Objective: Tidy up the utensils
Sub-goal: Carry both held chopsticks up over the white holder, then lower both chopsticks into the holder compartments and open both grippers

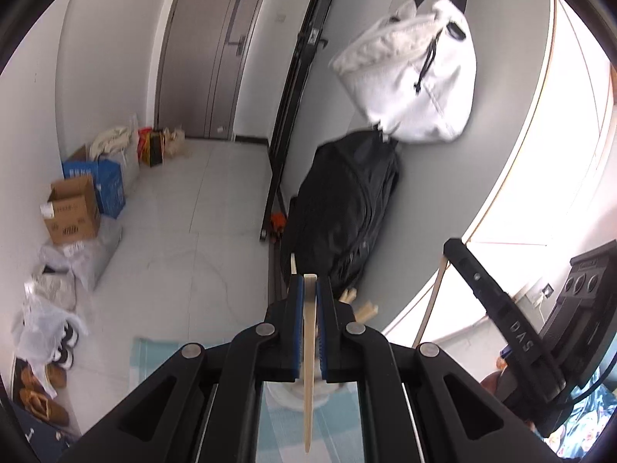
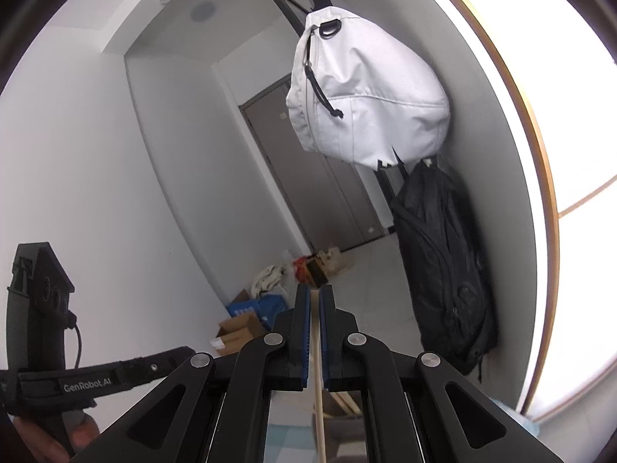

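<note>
- Two grippers, one in each of your hands, each clamp a single pale wooden chopstick between blue-lined jaws.
- Your left gripper (image 1: 309,289) is closed on the left chopstick (image 1: 309,362); the stick runs lengthwise between the pads, its blunt end level with the fingertips and its thin end hanging back below the jaws, over a light blue checked cloth (image 1: 277,424).
- Your right gripper (image 2: 315,297) is closed on the right chopstick (image 2: 318,397) in the same lengthwise manner, its lower part trailing down past the jaws.
- In the left wrist view, your right gripper shows at the right edge with another thin stick beside it; in the right wrist view, your left gripper appears at the lower left, held by a hand (image 2: 58,436).
- Beyond the fingertips, a black backpack (image 1: 343,208) leans against the grey wall, just under a hanging white bag (image 1: 412,73).
- Farther off, cardboard boxes (image 1: 73,212) and plastic bags line the white floor, well apart from both grippers, near a grey door (image 1: 216,46).
</note>
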`<state>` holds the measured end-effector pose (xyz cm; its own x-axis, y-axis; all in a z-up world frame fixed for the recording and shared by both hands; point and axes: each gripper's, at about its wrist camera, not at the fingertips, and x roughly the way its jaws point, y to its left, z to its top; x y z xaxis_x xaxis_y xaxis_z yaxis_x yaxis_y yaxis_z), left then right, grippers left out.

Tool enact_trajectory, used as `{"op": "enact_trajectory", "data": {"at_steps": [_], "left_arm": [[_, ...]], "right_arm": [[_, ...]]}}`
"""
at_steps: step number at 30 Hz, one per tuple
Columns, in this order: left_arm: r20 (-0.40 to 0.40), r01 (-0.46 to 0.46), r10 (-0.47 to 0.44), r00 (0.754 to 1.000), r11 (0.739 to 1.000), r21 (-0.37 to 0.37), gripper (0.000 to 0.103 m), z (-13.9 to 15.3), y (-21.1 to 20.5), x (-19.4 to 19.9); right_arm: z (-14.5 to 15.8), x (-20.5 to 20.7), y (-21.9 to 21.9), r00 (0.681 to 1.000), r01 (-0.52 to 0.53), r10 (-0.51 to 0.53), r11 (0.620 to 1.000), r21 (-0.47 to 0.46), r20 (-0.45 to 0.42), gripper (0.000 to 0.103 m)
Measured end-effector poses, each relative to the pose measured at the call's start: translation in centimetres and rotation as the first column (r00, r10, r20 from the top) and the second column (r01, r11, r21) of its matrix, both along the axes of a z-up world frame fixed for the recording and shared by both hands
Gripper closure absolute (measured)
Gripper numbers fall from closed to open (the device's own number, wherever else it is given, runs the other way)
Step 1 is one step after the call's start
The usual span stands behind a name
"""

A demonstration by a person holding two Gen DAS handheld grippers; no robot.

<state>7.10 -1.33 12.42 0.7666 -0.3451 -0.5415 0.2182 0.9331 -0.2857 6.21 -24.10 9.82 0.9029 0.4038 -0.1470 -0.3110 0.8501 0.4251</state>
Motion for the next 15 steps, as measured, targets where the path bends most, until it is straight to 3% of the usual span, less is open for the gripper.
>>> {"op": "enact_trajectory", "data": {"at_steps": [8,15], "left_arm": [[0.049,-0.023,0.025,0.998,0.999,-0.046,0.101,1.2,0.4,4.7],[0.067,-0.065,0.068,0.995,0.997,-0.052,0.101,-0.4,0.8,7.0]], "right_arm": [[2.0,4.9,0.7,0.996,0.033,-0.031,0.999,-0.031,0.088,0.099],[-0.3,7.7,1.8,0.991,0.036,-0.031,0.999,-0.031,0.131,0.099]]}}
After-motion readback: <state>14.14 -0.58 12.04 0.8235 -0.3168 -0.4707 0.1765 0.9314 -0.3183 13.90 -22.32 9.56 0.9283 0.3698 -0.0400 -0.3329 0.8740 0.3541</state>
